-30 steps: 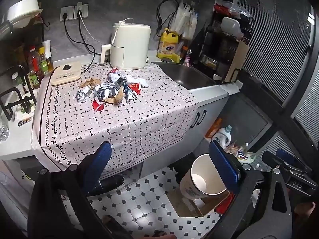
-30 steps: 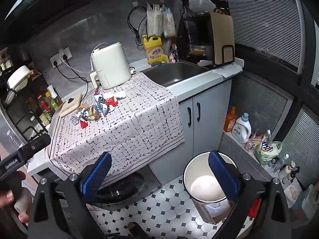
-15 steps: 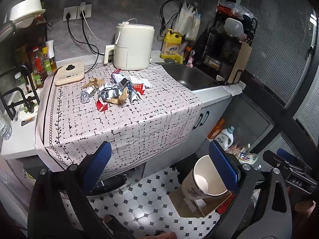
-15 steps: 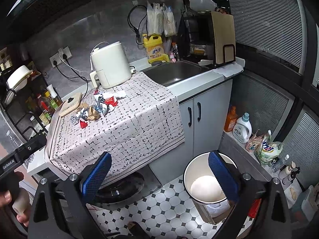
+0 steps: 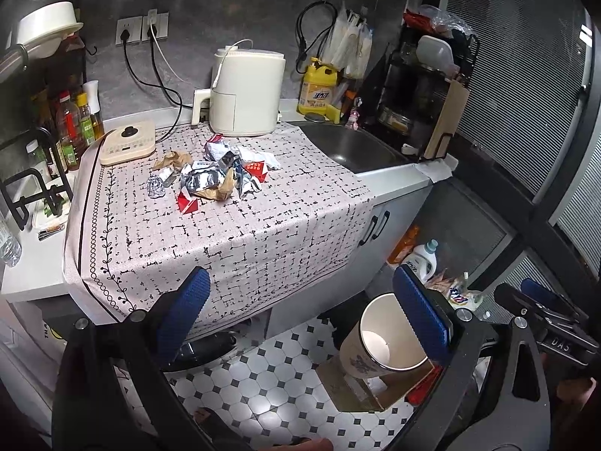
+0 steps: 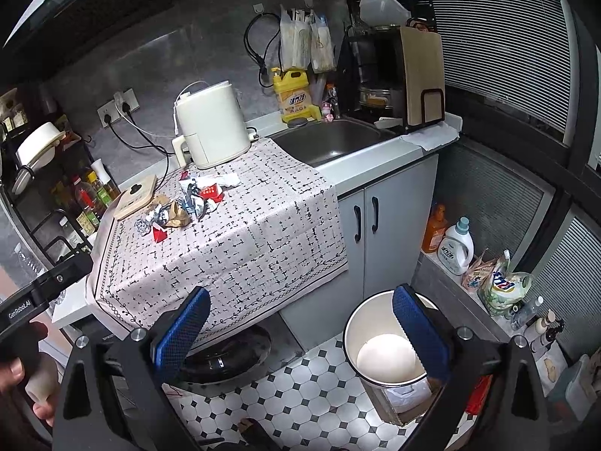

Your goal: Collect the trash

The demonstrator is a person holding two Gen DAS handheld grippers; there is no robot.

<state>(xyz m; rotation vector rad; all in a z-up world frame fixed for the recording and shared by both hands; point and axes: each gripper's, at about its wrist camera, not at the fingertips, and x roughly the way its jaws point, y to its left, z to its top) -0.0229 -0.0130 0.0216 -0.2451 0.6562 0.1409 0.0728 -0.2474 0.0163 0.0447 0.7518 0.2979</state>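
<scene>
A heap of crumpled trash, foil wrappers, brown paper and red packets, lies on the patterned tablecloth near the white air fryer. A white paper bin stands on a cardboard box on the tiled floor, low at the right. My left gripper is open and empty, hanging in front of the counter edge. My right gripper is also open and empty, above the floor beside the bin.
A sink lies right of the cloth, with a dish rack behind it. Sauce bottles and a beige scale stand at the left. Detergent bottles line the floor ledge. A hand holds the other gripper.
The left wrist view has drawn slightly closer to the counter and shifted right. The right wrist view is almost unchanged. Both grippers stay open.
</scene>
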